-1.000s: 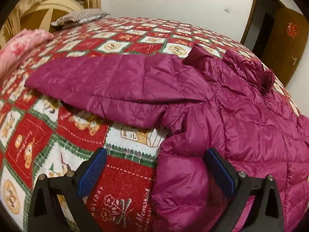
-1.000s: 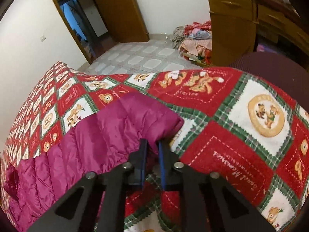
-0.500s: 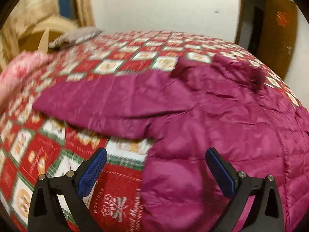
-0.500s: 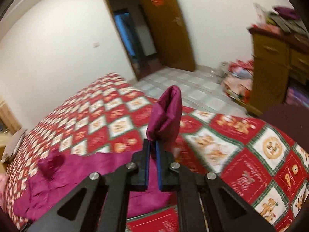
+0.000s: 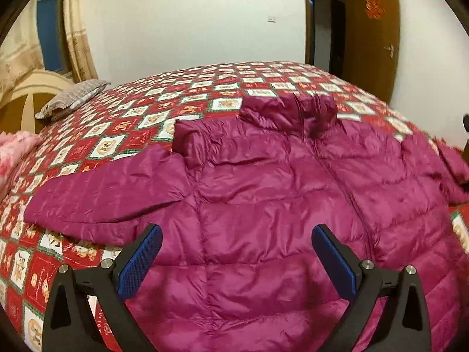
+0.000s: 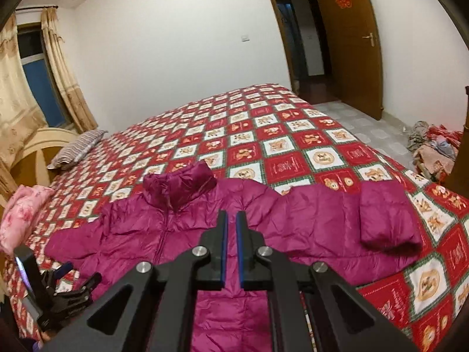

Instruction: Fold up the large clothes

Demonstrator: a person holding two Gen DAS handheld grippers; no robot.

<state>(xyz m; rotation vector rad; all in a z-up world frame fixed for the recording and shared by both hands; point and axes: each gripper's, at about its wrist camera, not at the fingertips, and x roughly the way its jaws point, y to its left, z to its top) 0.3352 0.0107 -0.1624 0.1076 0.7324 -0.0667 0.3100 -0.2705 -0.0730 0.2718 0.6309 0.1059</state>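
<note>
Right wrist: right tool point(image 6: 231, 220) shut, tilted down over jacket point(image 6: 205, 240).

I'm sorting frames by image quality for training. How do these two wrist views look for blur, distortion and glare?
Left wrist view: strong fisheye bulge, dark corners, smeared quilt at the right edge; the jacket shows soft sheen. Right wrist view: sharper, door frame bowed, no harsh glare, even indoor light.
</note>
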